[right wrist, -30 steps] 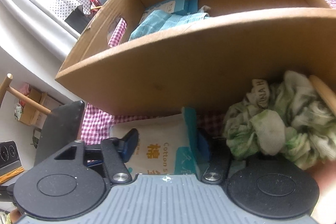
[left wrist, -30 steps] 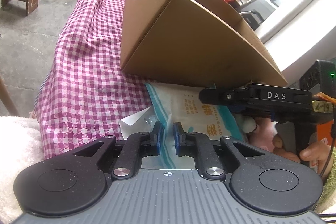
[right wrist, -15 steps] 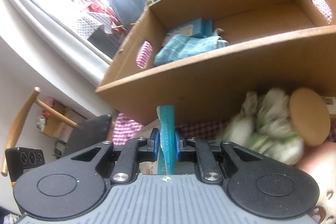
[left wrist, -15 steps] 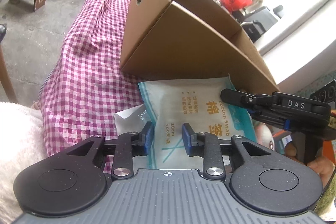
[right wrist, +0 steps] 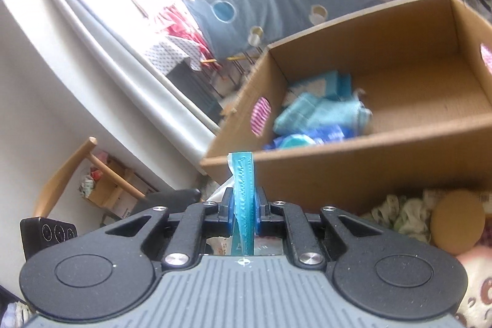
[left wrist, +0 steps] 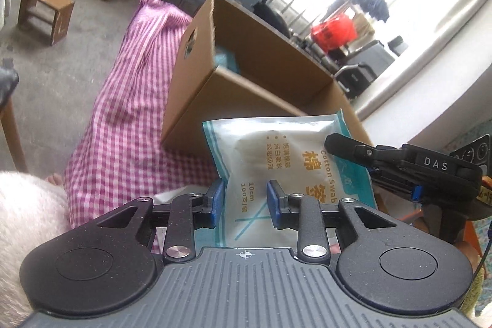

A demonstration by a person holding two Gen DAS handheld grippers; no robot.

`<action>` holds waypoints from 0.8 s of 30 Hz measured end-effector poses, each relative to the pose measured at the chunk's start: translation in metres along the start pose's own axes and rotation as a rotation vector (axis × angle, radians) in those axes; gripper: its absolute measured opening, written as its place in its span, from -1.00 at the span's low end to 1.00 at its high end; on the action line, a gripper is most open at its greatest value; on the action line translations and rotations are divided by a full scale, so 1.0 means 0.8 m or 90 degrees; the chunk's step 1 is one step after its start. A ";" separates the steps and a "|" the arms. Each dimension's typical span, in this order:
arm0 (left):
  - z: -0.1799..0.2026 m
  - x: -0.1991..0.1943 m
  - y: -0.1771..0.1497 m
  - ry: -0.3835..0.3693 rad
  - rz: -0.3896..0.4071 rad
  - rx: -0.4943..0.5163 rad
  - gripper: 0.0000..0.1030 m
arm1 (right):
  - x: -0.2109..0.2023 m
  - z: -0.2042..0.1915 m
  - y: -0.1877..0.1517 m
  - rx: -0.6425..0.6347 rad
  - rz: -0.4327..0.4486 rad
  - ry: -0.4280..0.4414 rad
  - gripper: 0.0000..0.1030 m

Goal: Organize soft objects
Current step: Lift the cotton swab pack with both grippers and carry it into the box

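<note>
A white and teal cotton swab bag [left wrist: 276, 149] hangs lifted in front of the cardboard box [left wrist: 246, 94]. My right gripper [right wrist: 243, 209] is shut on the bag's blue sealed edge [right wrist: 243, 183], its pads pressing both sides. In the left wrist view the right gripper [left wrist: 333, 142] comes in from the right and grips the bag's right edge. My left gripper [left wrist: 246, 200] is open, its blue pads apart in front of the bag's lower left part and not pressing it. The box [right wrist: 369, 162] holds a teal cloth [right wrist: 319, 112] and blue packs.
The box stands on a pink checked cloth [left wrist: 123, 112]. A white fluffy thing [left wrist: 24, 220] lies at the near left. In front of the box lie a green and white cloth bundle [right wrist: 402, 214], a round tan disc [right wrist: 456, 226] and a pink plush [right wrist: 479, 282]. A wooden stool [left wrist: 46, 11] stands on the floor.
My right gripper closed on the bag's edge and lifted it. My left gripper let go of the bag and opened. Both rose, bringing the box's inside into view.
</note>
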State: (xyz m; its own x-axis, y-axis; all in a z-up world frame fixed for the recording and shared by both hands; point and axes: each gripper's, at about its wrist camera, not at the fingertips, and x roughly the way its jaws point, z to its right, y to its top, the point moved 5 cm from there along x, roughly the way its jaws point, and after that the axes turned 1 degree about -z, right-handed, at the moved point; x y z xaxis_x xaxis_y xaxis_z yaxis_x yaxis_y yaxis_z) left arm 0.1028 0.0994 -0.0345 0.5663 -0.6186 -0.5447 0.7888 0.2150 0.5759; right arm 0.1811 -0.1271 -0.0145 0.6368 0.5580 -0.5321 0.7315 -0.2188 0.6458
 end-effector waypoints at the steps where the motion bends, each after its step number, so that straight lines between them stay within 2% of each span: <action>1: 0.006 -0.005 0.004 0.000 0.010 0.007 -0.44 | -0.005 -0.004 0.004 -0.007 0.008 0.005 -0.75; 8: 0.049 -0.026 0.044 -0.002 0.061 0.063 -0.44 | -0.039 -0.026 0.046 -0.039 0.058 0.043 -0.75; 12: 0.075 -0.016 0.076 -0.016 0.064 0.095 -0.44 | -0.058 -0.031 0.084 -0.057 0.092 0.056 -0.75; 19: 0.106 0.040 0.147 -0.041 0.032 0.123 -0.44 | -0.068 0.004 0.162 -0.054 0.111 0.045 -0.75; 24: 0.116 0.121 0.192 -0.045 -0.037 0.126 -0.44 | -0.043 0.067 0.221 -0.018 0.088 0.019 -0.75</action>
State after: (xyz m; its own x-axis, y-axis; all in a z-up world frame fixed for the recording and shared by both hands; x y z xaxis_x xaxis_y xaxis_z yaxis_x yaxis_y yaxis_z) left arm 0.2564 0.0023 0.0583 0.4977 -0.6787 -0.5400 0.7531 0.0292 0.6573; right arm 0.3014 -0.2282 0.0885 0.7234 0.5479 -0.4201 0.6295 -0.2736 0.7272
